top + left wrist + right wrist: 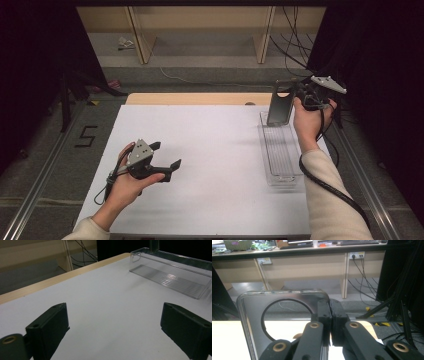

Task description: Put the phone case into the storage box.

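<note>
- In the high view, the right gripper (pixel 295 95) is in the upper right of the frame, above the far end of a clear tray (pixel 295 176) that lies along the right side of the white table (pixel 210 150).
- Its jaws are clamped on a dark plate (pixel 280 104), which hangs upright over the far end of the tray. The lower edge of the plate is inside the tray or just above it; which one cannot be decided from this view.
- In the right gripper view, the two jaws of the right gripper (pixel 330 322) are pressed together on the right edge of the dark plate (pixel 252 315). The plate has rounded corners and a large round hole (pixel 287 317). Its lower part is cut off by the bottom of the frame.
- The hand (pixel 311 120) covers most of the body of the right gripper, and a black cable (pixel 325 187) runs down over the sleeve (pixel 332 200).
- The left gripper (pixel 165 157) is in the lower left of the high view, above the bare table, with its jaws well apart and nothing between them.
- In the left gripper view, the left gripper (pixel 113 326) shows one jaw in the lower left and one in the lower right, both cut by the frame edge. The clear tray (pixel 172 267) is in the upper right, and the walls are hard to make out against the dark background. A grey strip (pixel 154 245) at the top edge is perhaps the plate, but it is cut off.
</note>
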`<state>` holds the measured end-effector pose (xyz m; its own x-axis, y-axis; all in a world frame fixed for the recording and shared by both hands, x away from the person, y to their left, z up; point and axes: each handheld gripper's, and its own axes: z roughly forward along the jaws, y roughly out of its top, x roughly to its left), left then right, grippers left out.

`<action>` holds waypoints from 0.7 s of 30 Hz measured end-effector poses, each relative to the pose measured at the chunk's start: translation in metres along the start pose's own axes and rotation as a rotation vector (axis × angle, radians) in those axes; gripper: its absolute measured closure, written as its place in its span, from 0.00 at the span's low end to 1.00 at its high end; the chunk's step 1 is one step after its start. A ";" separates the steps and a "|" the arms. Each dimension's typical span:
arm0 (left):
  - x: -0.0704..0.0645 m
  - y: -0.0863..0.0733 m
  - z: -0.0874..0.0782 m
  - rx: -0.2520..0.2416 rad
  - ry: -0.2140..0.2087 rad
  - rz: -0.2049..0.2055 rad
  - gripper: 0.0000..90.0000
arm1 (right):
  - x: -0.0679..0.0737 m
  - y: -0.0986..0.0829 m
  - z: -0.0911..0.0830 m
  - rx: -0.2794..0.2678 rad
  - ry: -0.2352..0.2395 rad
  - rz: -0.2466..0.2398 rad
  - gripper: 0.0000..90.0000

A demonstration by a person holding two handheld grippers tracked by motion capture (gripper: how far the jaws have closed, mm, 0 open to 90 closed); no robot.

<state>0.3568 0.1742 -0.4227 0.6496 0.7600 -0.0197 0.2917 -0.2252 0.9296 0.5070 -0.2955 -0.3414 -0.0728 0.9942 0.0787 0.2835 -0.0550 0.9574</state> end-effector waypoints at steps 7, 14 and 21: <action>0.000 0.000 0.000 -0.001 0.000 -0.001 0.08 | 0.000 -0.001 0.002 0.010 -0.005 0.000 0.98; 0.000 0.000 0.000 0.001 -0.001 -0.001 0.08 | 0.000 -0.001 0.005 0.016 -0.008 0.001 0.98; 0.000 0.000 0.000 -0.001 -0.001 -0.002 0.08 | -0.001 -0.002 0.009 0.026 -0.011 0.008 0.98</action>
<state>0.3570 0.1743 -0.4226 0.6496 0.7600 -0.0219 0.2927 -0.2234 0.9298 0.5154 -0.2954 -0.3457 -0.0598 0.9947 0.0831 0.3091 -0.0607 0.9491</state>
